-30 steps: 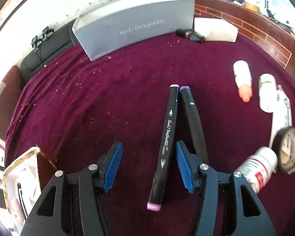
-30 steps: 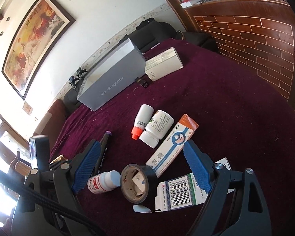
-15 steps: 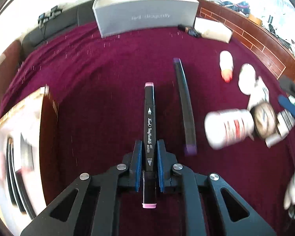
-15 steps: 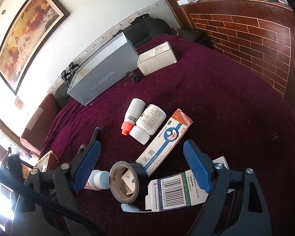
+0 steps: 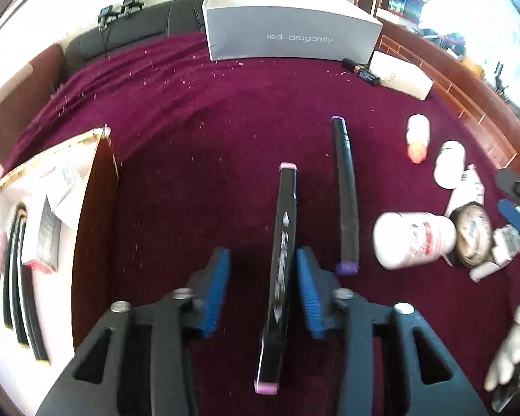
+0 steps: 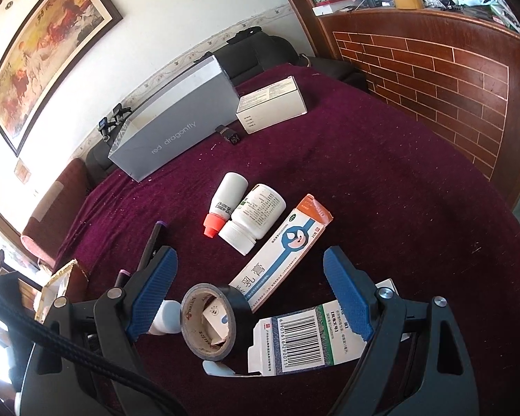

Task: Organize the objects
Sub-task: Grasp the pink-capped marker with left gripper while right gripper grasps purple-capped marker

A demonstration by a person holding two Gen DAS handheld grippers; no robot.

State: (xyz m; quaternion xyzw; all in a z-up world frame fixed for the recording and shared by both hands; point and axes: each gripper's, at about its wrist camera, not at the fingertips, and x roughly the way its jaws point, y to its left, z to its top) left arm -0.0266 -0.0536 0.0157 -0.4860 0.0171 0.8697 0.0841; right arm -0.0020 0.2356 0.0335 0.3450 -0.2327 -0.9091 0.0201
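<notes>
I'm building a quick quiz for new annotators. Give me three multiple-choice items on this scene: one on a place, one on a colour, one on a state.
1. Where does the grey box stand?
A. At the far edge of the red cloth
B. On top of a roll of tape
C. On the floor

2. What colour is the cap of the small bottle beside the larger bottle?
A. Green
B. Orange
C. Blue

3. How is the right gripper?
A. Shut on a marker
B. Shut on a roll of tape
C. Wide open, holding nothing

Answers: 1 A, the box sits at the cloth's far side by the wall; 2 B, the cap is bright orange; 3 C, both blue pads stand far apart and touch nothing.
</notes>
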